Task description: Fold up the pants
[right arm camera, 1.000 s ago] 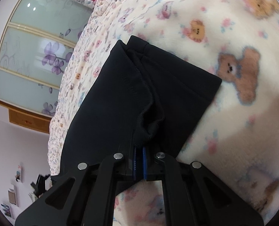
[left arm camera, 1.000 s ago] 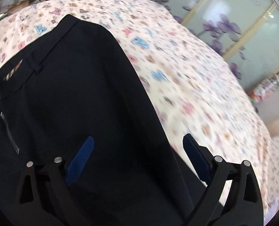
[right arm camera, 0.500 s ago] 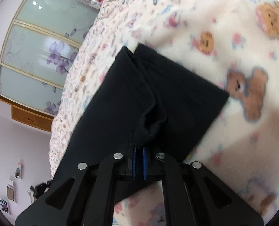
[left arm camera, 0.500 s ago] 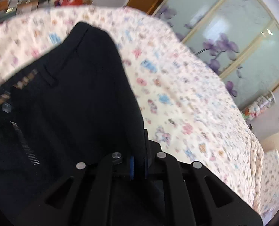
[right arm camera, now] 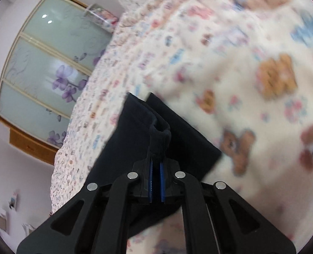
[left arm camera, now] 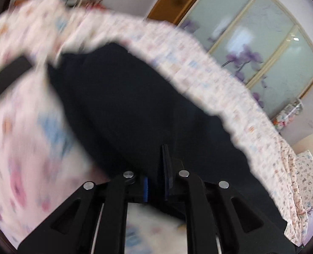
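Now my right gripper (right arm camera: 155,182) pinches the pants (right arm camera: 135,131) hem, which runs off toward 11 o'clock over the bed (right arm camera: 251,67). My left gripper (left arm camera: 156,180) is closed on pants cloth too, stretching toward 12.

Pants (right arm camera: 135,135): matt dark cloth, ribbed at cuff; blanket (right arm camera: 251,110): fleecy cloth; wardrobe doors (right arm camera: 50,67): frosted glass, wood frame
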Demonstrator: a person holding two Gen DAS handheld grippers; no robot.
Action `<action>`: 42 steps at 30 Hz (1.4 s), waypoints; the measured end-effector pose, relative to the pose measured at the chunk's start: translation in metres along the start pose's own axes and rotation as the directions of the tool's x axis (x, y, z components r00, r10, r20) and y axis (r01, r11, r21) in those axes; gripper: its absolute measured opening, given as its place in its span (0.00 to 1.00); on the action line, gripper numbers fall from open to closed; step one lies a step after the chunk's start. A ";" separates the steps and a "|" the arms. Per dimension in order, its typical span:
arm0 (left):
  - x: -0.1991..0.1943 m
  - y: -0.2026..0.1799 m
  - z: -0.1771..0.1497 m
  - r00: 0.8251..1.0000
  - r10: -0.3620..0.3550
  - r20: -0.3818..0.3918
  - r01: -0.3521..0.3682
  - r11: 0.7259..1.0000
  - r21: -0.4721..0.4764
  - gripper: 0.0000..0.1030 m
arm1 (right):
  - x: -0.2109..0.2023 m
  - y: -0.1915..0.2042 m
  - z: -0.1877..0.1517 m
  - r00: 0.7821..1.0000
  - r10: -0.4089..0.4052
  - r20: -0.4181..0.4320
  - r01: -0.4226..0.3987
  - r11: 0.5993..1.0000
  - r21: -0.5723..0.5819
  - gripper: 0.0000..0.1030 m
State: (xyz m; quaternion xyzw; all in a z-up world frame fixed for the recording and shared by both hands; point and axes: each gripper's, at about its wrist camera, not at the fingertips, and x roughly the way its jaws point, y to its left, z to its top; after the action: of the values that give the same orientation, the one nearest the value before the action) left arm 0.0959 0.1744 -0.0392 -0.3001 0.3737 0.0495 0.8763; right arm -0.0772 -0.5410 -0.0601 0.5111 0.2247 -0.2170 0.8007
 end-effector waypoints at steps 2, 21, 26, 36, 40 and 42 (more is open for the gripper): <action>0.004 0.017 -0.004 0.999 -0.042 -0.005 0.042 0.998 -0.049 0.13 | 0.000 0.002 -0.001 1.000 -0.004 -0.001 0.004 1.000 -0.001 0.05; 0.018 0.071 0.081 0.990 -0.137 -0.031 0.122 0.950 -0.287 0.39 | 0.000 0.004 -0.004 0.999 -0.027 -0.020 0.026 0.999 -0.023 0.05; 0.020 0.077 0.077 0.997 -0.075 -0.018 0.066 0.950 -0.304 0.09 | 0.000 0.005 -0.003 1.000 -0.014 -0.006 0.014 1.000 -0.028 0.05; 0.012 0.081 0.048 0.997 0.018 0.080 0.002 0.969 -0.245 0.10 | 0.006 0.004 -0.001 0.997 -0.083 -0.003 0.083 0.996 -0.045 0.05; -0.002 0.065 0.045 0.992 0.074 0.105 -0.054 0.982 -0.182 0.14 | 0.006 0.001 0.001 0.995 -0.097 -0.038 0.095 0.993 -0.066 0.10; -0.015 0.056 0.041 0.983 0.115 0.140 -0.095 0.986 -0.139 0.33 | -0.001 0.000 0.002 0.995 -0.083 -0.046 0.080 0.995 -0.053 0.16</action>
State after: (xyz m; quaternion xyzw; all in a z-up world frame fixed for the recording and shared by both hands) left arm 0.0934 0.2448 -0.0347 -0.3326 0.3189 0.1423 0.8760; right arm -0.0779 -0.5432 -0.0586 0.4860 0.2703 -0.2312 0.7983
